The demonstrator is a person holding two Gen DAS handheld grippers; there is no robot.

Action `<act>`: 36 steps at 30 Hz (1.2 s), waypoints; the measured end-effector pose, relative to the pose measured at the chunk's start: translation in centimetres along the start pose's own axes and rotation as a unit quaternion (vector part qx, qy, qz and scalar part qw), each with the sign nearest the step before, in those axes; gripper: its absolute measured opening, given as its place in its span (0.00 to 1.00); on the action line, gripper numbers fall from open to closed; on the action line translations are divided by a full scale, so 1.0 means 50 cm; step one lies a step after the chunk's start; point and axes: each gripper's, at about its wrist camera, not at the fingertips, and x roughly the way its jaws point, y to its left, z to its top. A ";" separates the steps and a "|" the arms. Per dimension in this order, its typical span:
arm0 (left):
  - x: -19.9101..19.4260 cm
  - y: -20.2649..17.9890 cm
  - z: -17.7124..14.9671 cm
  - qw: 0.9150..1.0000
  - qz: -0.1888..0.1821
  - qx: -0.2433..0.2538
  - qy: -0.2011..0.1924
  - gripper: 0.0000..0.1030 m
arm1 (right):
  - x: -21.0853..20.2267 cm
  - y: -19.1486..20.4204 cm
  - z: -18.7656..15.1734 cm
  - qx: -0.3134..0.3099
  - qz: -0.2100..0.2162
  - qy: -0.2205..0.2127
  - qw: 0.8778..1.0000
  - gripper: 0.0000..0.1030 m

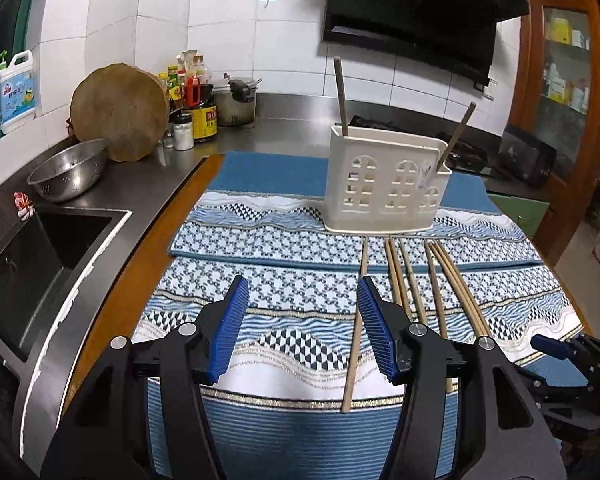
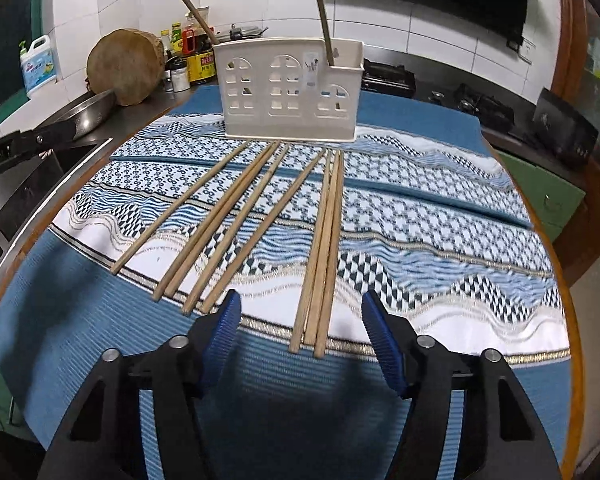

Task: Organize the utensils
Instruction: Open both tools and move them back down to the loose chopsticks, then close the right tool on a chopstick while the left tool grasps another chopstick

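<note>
A white slotted utensil holder (image 1: 384,192) (image 2: 288,88) stands at the far side of the blue patterned cloth (image 1: 284,240) (image 2: 420,208), with two chopsticks (image 1: 342,96) (image 2: 324,12) upright in it. Several wooden chopsticks (image 2: 228,220) lie on the cloth in front of it. My left gripper (image 1: 303,284) is open low over the cloth; a single chopstick (image 1: 354,340) lies just inside its right pad, untouched. My right gripper (image 2: 302,300) is open, and the near ends of a bundle of three chopsticks (image 2: 320,280) lie between its jaws without contact.
To the left are a dark sink (image 1: 40,248), a steel colander (image 1: 70,172), a round chopping board (image 1: 120,112) and sauce bottles (image 1: 192,100). A gas stove (image 2: 388,76) sits behind the holder. The table's wooden edge (image 2: 572,320) runs close on the right.
</note>
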 end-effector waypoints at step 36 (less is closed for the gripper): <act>0.125 -0.041 -0.103 0.993 -0.038 0.036 0.102 0.54 | 0.084 -0.032 -0.008 0.006 -0.028 0.036 0.999 0.13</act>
